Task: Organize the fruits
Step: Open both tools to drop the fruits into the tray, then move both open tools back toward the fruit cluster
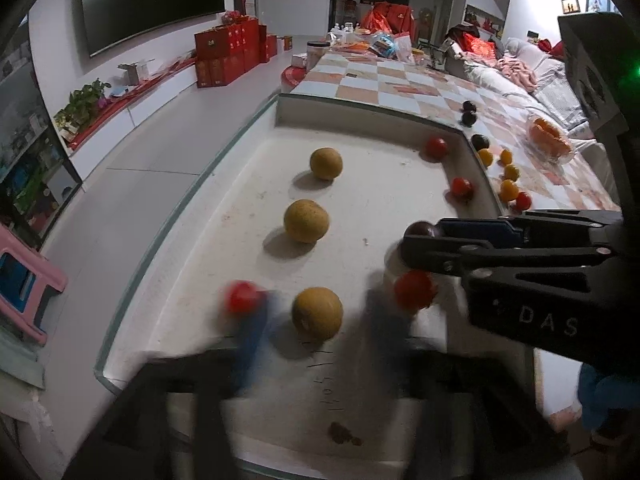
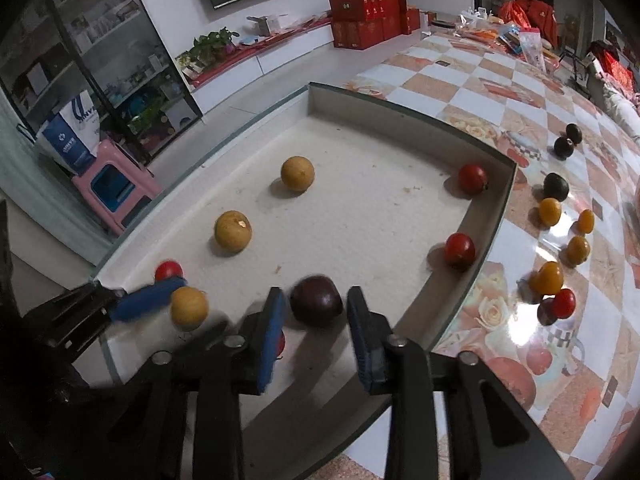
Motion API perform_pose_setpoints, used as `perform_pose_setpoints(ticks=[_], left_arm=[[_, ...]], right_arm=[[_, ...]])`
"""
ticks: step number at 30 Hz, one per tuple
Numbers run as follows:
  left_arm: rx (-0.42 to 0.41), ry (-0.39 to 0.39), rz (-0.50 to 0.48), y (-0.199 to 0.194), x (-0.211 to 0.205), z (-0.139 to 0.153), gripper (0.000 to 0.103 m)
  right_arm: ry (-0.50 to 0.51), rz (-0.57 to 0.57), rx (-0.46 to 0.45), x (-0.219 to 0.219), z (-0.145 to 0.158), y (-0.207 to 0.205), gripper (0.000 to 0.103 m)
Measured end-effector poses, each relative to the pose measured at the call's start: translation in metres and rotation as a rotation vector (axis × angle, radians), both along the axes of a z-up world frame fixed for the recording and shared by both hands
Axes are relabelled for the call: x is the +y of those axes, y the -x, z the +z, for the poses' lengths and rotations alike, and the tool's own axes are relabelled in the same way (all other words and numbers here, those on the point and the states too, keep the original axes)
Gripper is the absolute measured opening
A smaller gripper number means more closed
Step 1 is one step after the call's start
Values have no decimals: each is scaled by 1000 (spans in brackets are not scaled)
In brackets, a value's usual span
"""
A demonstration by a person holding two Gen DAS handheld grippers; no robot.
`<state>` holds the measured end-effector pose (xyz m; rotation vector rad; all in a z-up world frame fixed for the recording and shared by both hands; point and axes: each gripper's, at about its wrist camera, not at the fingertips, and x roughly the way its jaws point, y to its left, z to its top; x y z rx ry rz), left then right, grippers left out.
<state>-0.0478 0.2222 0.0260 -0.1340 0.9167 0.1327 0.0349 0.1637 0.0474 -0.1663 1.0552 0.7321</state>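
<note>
Checkered tablecloth [image 2: 460, 92] surrounds the white tray [image 2: 492, 216]; inside it, the right gripper [image 2: 316, 316], marked "DAS", stands spread around a dark plum [image 2: 316, 300], pads clear. Left gripper [image 1: 316, 320] gapes wide around a yellow fruit [image 1: 317, 312].

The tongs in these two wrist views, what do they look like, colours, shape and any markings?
Both are black plastic two-finger tongs with blue pads on the inner faces. The right tongs show slotted black arms with round silver pivot pins. Seen from the left wrist view, their body carries pale lettering that reads "DAS", possibly part of a longer word. The left tongs are blurred there: black arms, blue pads. No cables or sleeves are visible.
</note>
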Motion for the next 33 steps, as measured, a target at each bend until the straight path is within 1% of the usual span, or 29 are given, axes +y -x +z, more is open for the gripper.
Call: perform_pose_setpoints(ticks=[1, 3, 5, 7, 8, 11, 13, 14, 18, 21, 23, 29, 32, 33], left_arm=[[-19, -5, 10, 3, 0, 2, 86], [-30, -9, -1, 4, -2, 6, 86], [-26, -12, 6, 3, -1, 7, 86], [-24, -10, 11, 4, 0, 8, 86], [-24, -11, 15, 4, 0, 9, 86], [-23, -20, 19, 4, -2, 11, 86], [-24, -28, 17, 4, -5, 14, 86], [-27, -28, 14, 4, -7, 15, 86], [-46, -28, -3, 4, -16, 24, 86], [-61, -33, -26, 4, -27, 31, 86], [-69, -34, -44, 5, -35, 35, 86], [-71, -44, -108, 1, -65, 40, 86], [-72, -51, -140, 0, -81, 43, 86], [-73, -54, -153, -2, -88, 44, 86]], right_arm=[[-3, 2, -5, 1, 1, 1, 51], [-6, 5, -16, 2, 4, 2, 69], [-12, 3, -15, 2, 5, 1, 74], [-26, -6, -13, 0, 8, 1, 76], [-35, -12, -14, -1, 10, 0, 81], [-74, -32, -28, -10, 21, 0, 87], [-93, -42, -38, -15, 27, 0, 100], [-108, -52, -51, -20, 32, 0, 103], [-122, -82, -79, -39, 43, -2, 103], [-127, -117, -80, -58, 46, -6, 103], [-121, -151, -81, -73, 45, -9, 103], [-121, -257, -37, -125, 32, -20, 103], [-92, -307, -42, -152, 26, -23, 103], [-68, -331, -43, -164, 23, -25, 103]])
